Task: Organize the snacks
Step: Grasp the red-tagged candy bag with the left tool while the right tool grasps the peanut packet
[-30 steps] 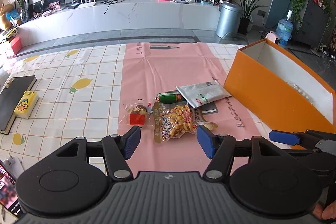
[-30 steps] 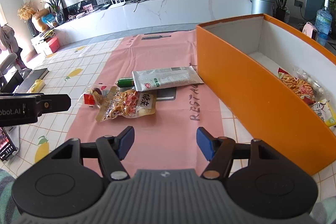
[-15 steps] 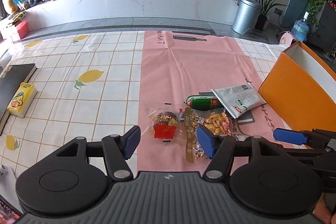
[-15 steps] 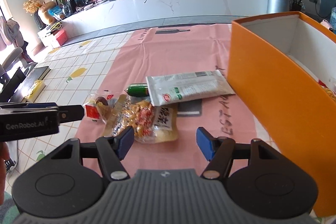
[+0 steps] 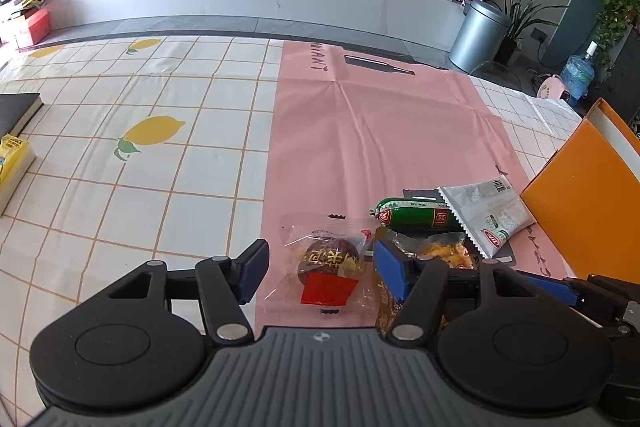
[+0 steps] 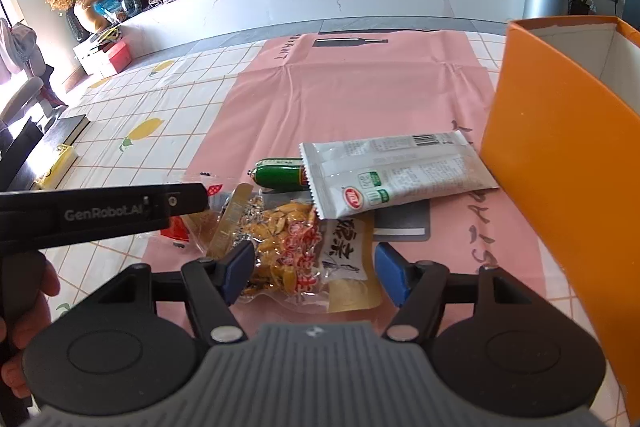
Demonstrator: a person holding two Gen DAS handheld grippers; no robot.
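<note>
My left gripper [image 5: 320, 267] is open, its fingers on either side of a clear-wrapped brown cake with a red label [image 5: 328, 267] on the pink mat. My right gripper [image 6: 314, 273] is open around the near end of a clear bag of yellow crisps [image 6: 296, 247]. A green sausage [image 5: 416, 217] and a silver sachet [image 6: 392, 175] lie just beyond. The sachet's right end reaches the orange box [image 6: 560, 163]. The left gripper's arm [image 6: 100, 215] crosses the right wrist view over the cake.
A black book [image 5: 16, 111] and a yellow packet [image 5: 12, 155] lie at the table's left edge. A dark flat card [image 6: 402, 223] lies under the sachet. The pink mat [image 5: 380, 131] stretches away beyond the snacks.
Both grippers have moved forward and down to the snacks. The left now straddles the cake, the right straddles the crisps bag. Both stayed open.
</note>
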